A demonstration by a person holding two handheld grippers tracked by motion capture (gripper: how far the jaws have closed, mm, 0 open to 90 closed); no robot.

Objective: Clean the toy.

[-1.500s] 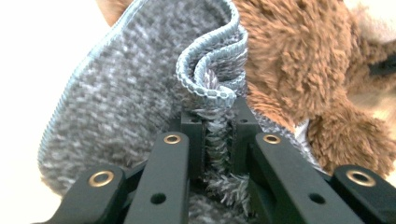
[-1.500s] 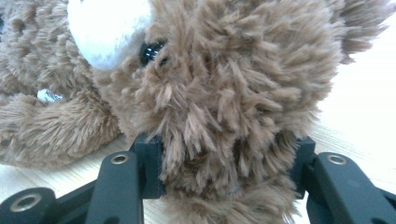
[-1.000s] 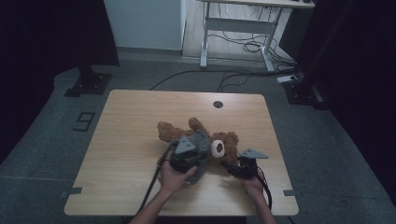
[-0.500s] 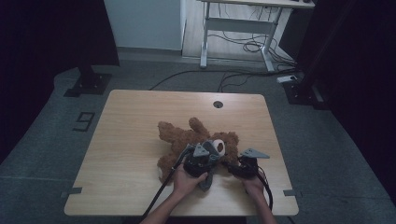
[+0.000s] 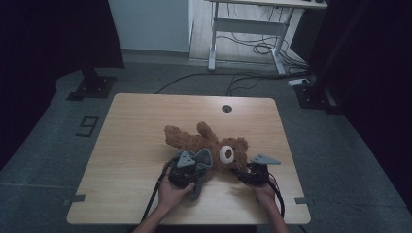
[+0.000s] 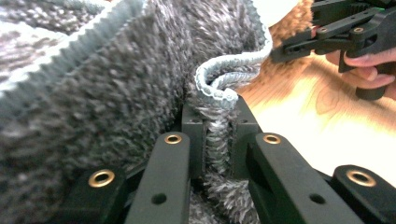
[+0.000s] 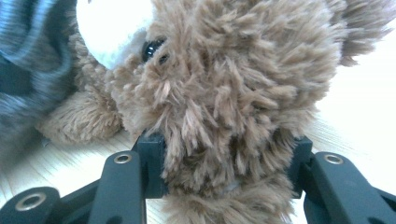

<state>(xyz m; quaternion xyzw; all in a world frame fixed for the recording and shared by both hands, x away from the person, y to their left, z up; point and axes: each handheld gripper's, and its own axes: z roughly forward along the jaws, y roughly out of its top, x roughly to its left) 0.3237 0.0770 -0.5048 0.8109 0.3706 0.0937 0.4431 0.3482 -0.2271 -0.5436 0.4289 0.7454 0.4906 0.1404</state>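
Left gripper (image 6: 217,135): we had its 2 jaws pinched on the grey knitted garment (image 6: 121,74), draped at the teddy bear's (image 5: 214,145) body | right gripper (image 7: 224,163): we clamped the bear's head, beside its ear | bear lay mid-table (image 5: 136,126), touching both tools.

i see a light wooden table (image 5: 136,145) with a small round cable hole (image 5: 227,108) near its far edge. it stands on a grey floor (image 5: 58,160), where a "9" (image 5: 87,126) is marked off its left side. tape strips (image 5: 74,199) sit by its near corners. beyond it is a white-framed desk (image 5: 248,29) with loose cables (image 5: 257,48) under it, a white wall panel (image 5: 150,24) to that desk's left, and a black stand base (image 5: 91,87) at far left.
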